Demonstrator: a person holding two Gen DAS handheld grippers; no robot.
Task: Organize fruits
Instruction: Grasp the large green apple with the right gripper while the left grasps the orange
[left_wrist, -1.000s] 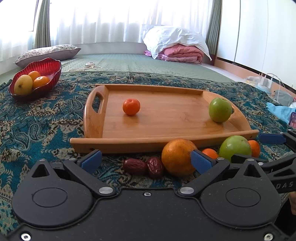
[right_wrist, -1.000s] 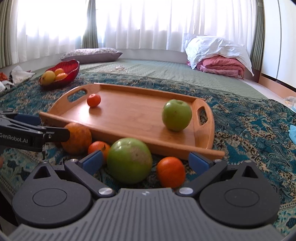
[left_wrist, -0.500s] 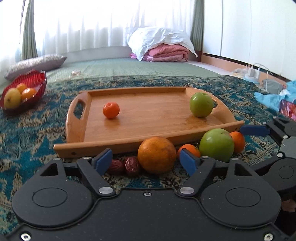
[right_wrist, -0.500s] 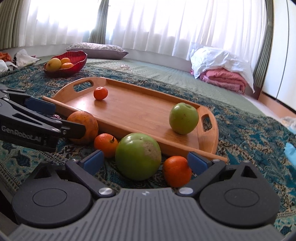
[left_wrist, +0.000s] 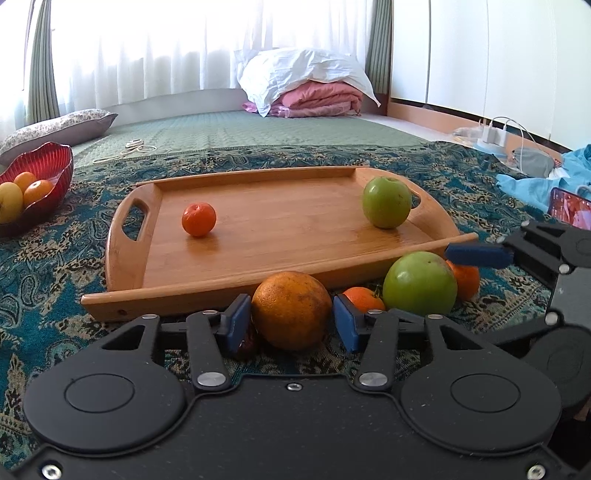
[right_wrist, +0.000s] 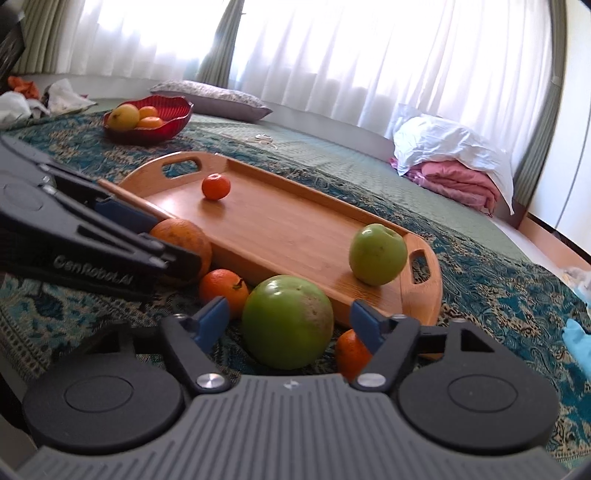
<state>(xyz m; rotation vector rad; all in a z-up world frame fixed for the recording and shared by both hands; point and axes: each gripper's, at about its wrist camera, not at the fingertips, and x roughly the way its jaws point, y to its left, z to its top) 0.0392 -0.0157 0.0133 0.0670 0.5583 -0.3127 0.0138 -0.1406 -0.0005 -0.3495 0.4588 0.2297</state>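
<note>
A wooden tray (left_wrist: 258, 229) is laid on a patterned teal cloth (left_wrist: 48, 254). Two fruits are carried on it: a small orange mandarin (left_wrist: 198, 219) toward its left handle and a green apple (left_wrist: 386, 202) by its right handle. A red bowl (left_wrist: 44, 166) is set well apart at far left; a yellow fruit and two oranges are held in it.

Loose fruit is ranged on the cloth just before the tray's near rim: a large, dull-skinned orange (left_wrist: 291, 309), a small mandarin (left_wrist: 364, 298) beside it, a big green apple (right_wrist: 288, 328) with a brownish russet patch, and another mandarin (right_wrist: 351, 353) at its right. A dark red fruit is partly hidden behind the left finger in the left view.

The left claw (left_wrist: 291, 325) is narrowed around the large orange, pads just beside or touching its sides; contact cannot be told. The right claw (right_wrist: 290, 325) is spread moderately about the big green apple, with gaps seen on both sides.
</note>
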